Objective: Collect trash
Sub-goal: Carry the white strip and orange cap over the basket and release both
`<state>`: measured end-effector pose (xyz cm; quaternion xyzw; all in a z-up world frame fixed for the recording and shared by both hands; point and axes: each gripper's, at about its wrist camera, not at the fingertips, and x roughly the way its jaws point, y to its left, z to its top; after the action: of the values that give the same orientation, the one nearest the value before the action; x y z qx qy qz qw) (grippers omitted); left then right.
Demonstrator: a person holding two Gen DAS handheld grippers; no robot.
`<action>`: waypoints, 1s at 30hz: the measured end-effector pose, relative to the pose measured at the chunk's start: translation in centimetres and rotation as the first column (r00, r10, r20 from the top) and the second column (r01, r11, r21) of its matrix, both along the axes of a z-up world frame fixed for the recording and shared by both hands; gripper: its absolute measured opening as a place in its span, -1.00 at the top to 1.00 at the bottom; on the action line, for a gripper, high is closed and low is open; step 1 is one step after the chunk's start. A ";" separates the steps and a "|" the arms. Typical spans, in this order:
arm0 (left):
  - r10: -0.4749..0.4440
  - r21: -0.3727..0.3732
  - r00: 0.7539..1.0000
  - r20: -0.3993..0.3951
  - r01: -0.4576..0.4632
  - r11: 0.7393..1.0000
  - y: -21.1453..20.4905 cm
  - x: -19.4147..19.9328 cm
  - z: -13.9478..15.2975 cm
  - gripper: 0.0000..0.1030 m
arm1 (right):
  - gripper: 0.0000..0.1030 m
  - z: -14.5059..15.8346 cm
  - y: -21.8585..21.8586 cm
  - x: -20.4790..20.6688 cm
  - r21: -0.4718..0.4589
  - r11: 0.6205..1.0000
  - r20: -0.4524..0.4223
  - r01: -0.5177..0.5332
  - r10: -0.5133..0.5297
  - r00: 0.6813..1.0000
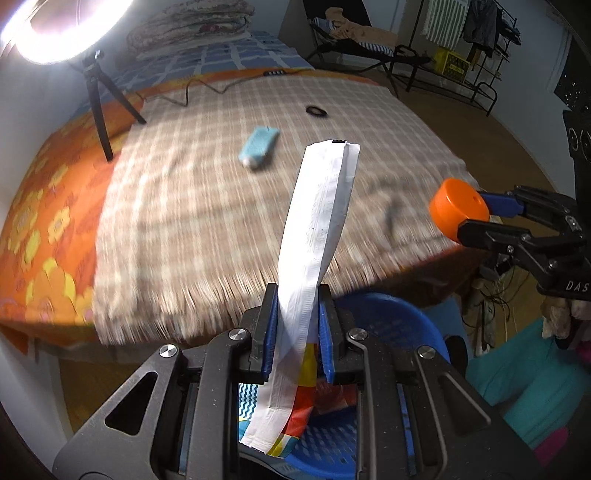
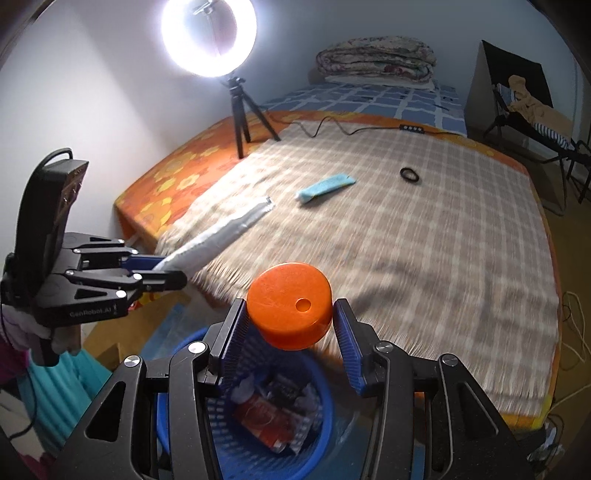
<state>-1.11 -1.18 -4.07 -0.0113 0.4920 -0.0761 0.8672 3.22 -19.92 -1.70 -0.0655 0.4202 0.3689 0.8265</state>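
Room: we see a bedroom with a bed (image 2: 424, 236) under a brown checked blanket (image 1: 221, 206), an orange flowered sheet (image 1: 33, 229) showing at its edge, and a lit ring light (image 2: 208, 35) on a small tripod at the bed's far side.
Landmark: we take the blue basket (image 2: 314, 454) on the floor at the near edge of the bed; crumpled wrappers lie inside it.
Left gripper (image 1: 297, 334): above the basket, its blue pads are pressed onto a long white wrapper (image 1: 317, 221) that sticks up and forward past the fingertips, its lower end hanging toward the basket.
Right gripper (image 2: 290, 332): also over the basket, its jaws stand fairly wide around an orange cap (image 2: 290, 308); the left pad touches the cap, and we cannot tell whether the right pad does.
Left on the bed: beyond the basket, a light blue pouch (image 2: 325, 187) lies mid-blanket, with a black hair tie (image 2: 410, 174) farther off to its right.
Farther back: a folded quilt (image 2: 375, 57) sits on a blue checked sheet (image 2: 369, 98), well away from the basket.
Cable: a black cord (image 2: 343, 127) runs across the far edge of the blanket.
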 end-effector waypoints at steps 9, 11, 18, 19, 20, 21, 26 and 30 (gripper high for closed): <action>-0.005 -0.028 0.997 -0.079 0.003 1.000 -1.4 -4.4 -3.8 0.63 | 0.11 -2.0 0.3 -3.8 -0.041 0.998 -0.017 -0.056 0.056 0.998; -0.010 -0.034 0.995 -0.096 0.007 0.999 -1.8 -5.2 -4.5 0.63 | 0.11 -2.5 0.4 -4.4 -0.049 0.997 -0.027 -0.066 0.064 0.998; -0.015 -0.045 0.987 -0.162 0.008 0.999 -2.3 -7.0 -7.0 0.63 | 0.11 -4.5 0.6 -5.9 -0.080 0.993 -0.062 -0.087 0.082 0.995; -0.016 -0.044 0.985 -0.170 0.009 0.999 -2.3 -7.2 -7.4 0.63 | 0.11 -4.8 0.7 -6.1 -0.084 0.992 -0.068 -0.091 0.085 0.994; -0.018 -0.042 0.984 -0.179 0.011 0.999 -2.5 -7.4 -7.7 0.63 | 0.11 -5.0 0.8 -6.3 -0.091 0.991 -0.071 -0.095 0.089 0.993; -0.020 -0.041 0.983 -0.185 0.012 0.999 -2.5 -7.6 -7.9 0.63 | 0.11 -5.3 0.9 -6.4 -0.097 0.991 -0.073 -0.097 0.091 0.993; -0.015 -0.042 0.974 -0.225 0.006 0.999 -2.6 -8.0 -9.4 0.63 | 0.11 -6.8 1.2 -7.0 -0.122 0.986 -0.097 -0.110 0.098 0.990; -0.011 -0.044 0.969 -0.246 0.001 0.999 -2.3 -8.0 -10.2 0.63 | 0.11 -7.9 1.4 -7.2 -0.142 0.983 -0.118 -0.117 0.101 0.988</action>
<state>-9.06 -3.51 -14.25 -0.0379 0.5939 -0.0873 0.7989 -4.01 -18.56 -9.58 -0.1292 0.4871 0.3844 0.7735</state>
